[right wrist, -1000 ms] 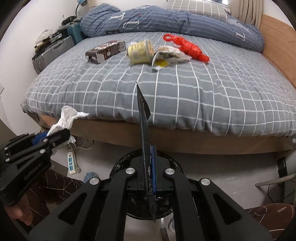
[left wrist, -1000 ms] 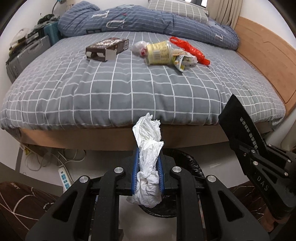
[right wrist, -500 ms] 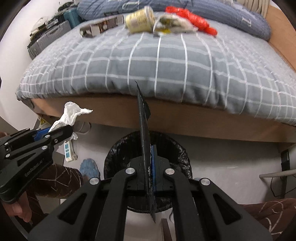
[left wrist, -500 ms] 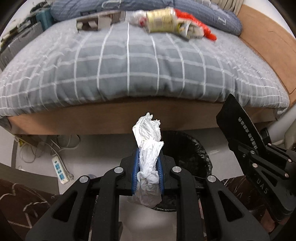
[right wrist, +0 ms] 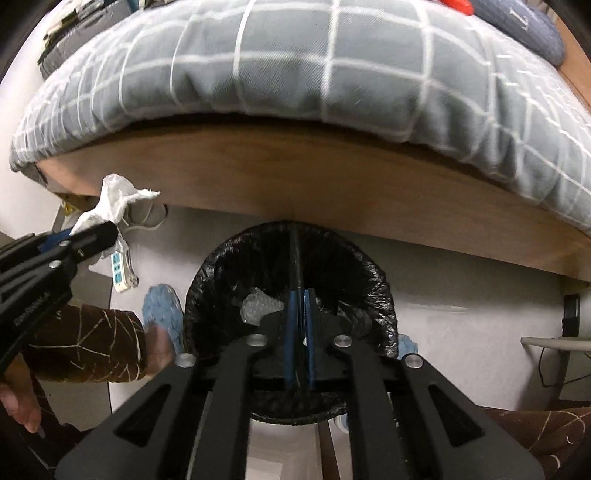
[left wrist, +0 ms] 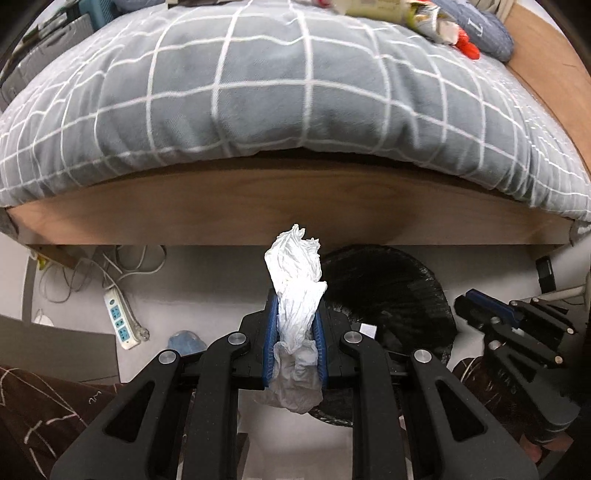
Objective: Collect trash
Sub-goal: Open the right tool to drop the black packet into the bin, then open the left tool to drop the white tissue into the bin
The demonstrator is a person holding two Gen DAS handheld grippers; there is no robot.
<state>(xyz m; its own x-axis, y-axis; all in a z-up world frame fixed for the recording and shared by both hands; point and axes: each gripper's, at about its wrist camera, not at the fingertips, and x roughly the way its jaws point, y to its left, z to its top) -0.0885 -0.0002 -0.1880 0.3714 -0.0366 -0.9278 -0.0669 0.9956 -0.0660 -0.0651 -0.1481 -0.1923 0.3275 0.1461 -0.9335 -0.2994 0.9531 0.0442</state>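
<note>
My left gripper (left wrist: 294,328) is shut on a crumpled white tissue (left wrist: 295,273), held just left of the black-lined trash bin (left wrist: 391,291) on the floor. The tissue also shows in the right wrist view (right wrist: 116,199) in the left gripper (right wrist: 88,240). My right gripper (right wrist: 299,306) is shut on a thin black wrapper (right wrist: 295,258) seen edge-on, directly above the bin's opening (right wrist: 221,280). A clear crumpled plastic piece (right wrist: 258,308) lies inside the bin. More trash lies on the bed: a yellow cup (left wrist: 376,5), a torn packet (left wrist: 432,22), a red bag (left wrist: 467,46).
The bed's wooden frame (left wrist: 288,206) and grey checked quilt (left wrist: 258,92) overhang just beyond the bin. A white power strip (left wrist: 123,325) with cables lies on the floor at left. A blue slipper (right wrist: 162,314) lies beside the bin. My brown-patterned sleeve (right wrist: 85,347) is low left.
Both grippers have dropped and tilted down toward the bin. The right gripper with the black wrapper now sits over the bin's mouth. The bed top has slid out of view.
</note>
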